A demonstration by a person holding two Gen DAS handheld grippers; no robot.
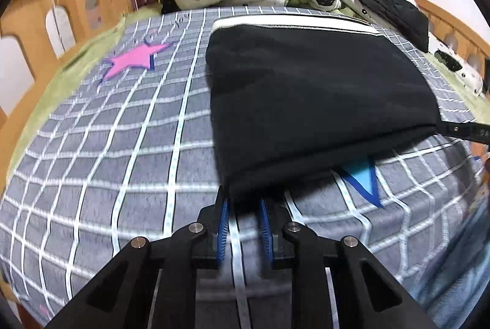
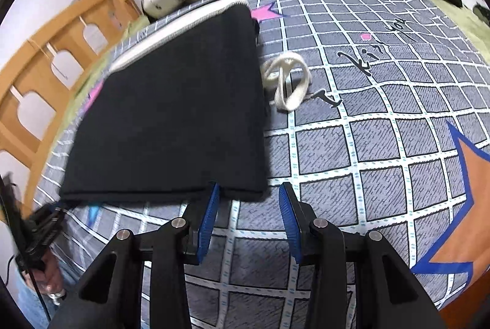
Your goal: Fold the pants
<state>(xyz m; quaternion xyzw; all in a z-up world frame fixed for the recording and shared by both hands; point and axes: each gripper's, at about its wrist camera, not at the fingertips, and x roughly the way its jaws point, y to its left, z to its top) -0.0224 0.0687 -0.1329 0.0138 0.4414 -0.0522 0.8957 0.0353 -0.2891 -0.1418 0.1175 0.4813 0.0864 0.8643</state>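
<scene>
On the bed, left wrist view: the black pants [image 1: 312,102] lie folded into a compact rectangle on the grey checked bedspread [image 1: 92,175], white waistband at the far edge, near hem facing the camera. The left gripper [image 1: 243,206] has its jaws drawn in narrow at the near left corner of the hem; the dark cloth reaches down between the blue pads, but blur hides whether they actually press it. The tip of the other gripper shows at the right corner of the cloth. Risk: if only the top layer is caught, lifting would peel the stack apart and spoil the fold; the cloth is thick and several layers deep, so a shallow bite could slip. No legible writing in this view; the marks near the pink star [image 1: 134,61] are too small to tell. Right wrist view: the right gripper [image 2: 249,200] stands about half open, jaws straddling the near right corner of the pants [image 2: 171,114], the left pad touching the hem, the right pad clear of it. Risk: uneven lift between the two corners would skew the next fold. A loose white drawstring [image 2: 288,84] lies just beside the pants' right edge and could be dragged or trapped in the fold. Black script printed on the bedspread [image 2: 367,175] reads partly as "you"; the rest is unclear.
</scene>
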